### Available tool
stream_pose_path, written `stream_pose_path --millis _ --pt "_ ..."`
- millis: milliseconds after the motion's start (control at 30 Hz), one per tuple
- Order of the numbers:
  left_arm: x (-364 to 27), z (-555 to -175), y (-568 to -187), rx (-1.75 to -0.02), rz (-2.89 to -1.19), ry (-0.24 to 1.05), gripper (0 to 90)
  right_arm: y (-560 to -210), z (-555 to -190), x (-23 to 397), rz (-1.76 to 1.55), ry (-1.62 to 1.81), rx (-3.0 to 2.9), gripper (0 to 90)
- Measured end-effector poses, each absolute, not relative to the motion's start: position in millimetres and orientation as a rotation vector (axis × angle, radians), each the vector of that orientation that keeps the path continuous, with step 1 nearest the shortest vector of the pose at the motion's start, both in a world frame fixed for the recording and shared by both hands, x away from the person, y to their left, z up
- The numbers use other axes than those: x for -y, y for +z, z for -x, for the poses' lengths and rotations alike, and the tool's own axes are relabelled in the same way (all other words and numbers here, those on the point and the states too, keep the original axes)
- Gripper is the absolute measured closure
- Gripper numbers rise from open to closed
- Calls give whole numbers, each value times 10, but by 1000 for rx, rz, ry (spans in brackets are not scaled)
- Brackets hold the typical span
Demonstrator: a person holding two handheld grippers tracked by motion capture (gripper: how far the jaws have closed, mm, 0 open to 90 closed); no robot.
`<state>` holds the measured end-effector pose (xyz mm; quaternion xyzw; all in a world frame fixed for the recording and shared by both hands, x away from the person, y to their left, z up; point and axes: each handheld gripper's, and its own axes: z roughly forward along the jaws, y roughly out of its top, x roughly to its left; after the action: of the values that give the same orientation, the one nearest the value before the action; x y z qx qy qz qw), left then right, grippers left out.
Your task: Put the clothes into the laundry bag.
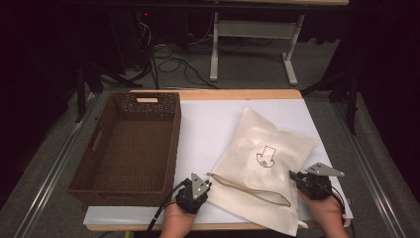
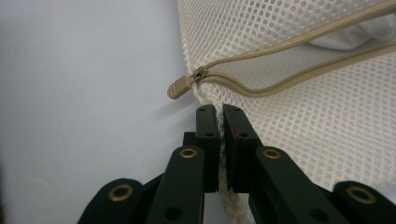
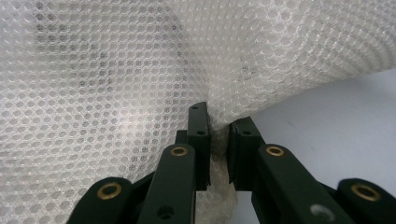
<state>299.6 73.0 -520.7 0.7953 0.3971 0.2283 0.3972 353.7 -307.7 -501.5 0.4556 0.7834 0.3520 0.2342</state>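
The mesh bag [image 1: 265, 166] lies at the lower right of the high view, beside the wicker basket [image 1: 130, 144]. The left gripper [image 2: 219, 122] pinches its edge below the zipper pull [image 2: 181, 86]. The right gripper [image 3: 218, 128] clamps bunched mesh.

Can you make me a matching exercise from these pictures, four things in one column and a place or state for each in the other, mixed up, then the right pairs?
Things:
1. wicker basket
2. zipper pull
3. left gripper
4. right gripper

Places or states:
A. shut on the mesh bag's edge just below the zipper's end
B. stands on the left part of the table, nothing in it
C. pinches a fold of mesh at the bag's right side
D. sits at the bag's corner, at the end of the open zipper

Pairs: 1-B, 2-D, 3-A, 4-C
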Motion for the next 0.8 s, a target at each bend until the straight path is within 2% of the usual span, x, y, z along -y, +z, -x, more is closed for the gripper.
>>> stream_pose_path --millis 333,800 --pt "-798 -2840 -5215 -1027 -2013 629 848 -5007 -3864 2853 -1206 986 -2179 832" --pt "-651 -2631 -5213 -960 -2030 566 841 -4995 -4276 2768 -1168 980 -2169 833"
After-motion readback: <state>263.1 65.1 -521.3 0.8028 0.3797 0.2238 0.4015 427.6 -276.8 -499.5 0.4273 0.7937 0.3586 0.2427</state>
